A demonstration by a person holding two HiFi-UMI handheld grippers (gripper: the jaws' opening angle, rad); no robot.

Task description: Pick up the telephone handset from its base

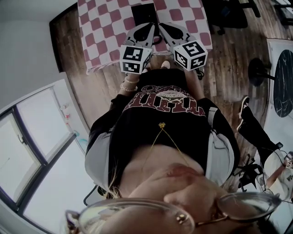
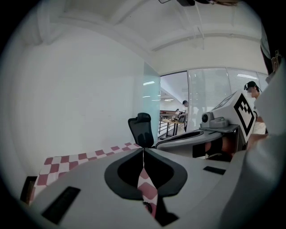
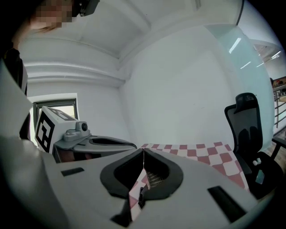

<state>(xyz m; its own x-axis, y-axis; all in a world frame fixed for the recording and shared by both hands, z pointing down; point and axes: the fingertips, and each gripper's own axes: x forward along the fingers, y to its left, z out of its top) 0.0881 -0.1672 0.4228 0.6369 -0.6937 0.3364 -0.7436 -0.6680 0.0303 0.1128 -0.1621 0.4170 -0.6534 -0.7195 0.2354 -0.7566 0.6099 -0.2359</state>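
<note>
While the person's black printed T-shirt (image 1: 169, 98) fills the near part of the head view, the two tools sit just ahead of the chest, side by side, their marker cubes nearest the body and their tips pointing toward the table (image 1: 91, 68). The grey left tool (image 1: 151, 28) has its jaws together, tips meeting with nothing between them. The grey right tool (image 1: 164, 28) is the same: tips touching and holding nothing. Both hang above the near edge of the red-and-white checked cloth (image 1: 105, 27) that covers the table, and neither touches anything on it.

Beyond the tips, near the middle of the cloth, lies the black telephone (image 1: 144, 13) — a dark rectangular shape, too small here to tell handset from base. It sits apart from both tools. To the right of the table stands a black office chair (image 1: 224, 13) on the wooden plank floor (image 1: 229, 59).
</note>
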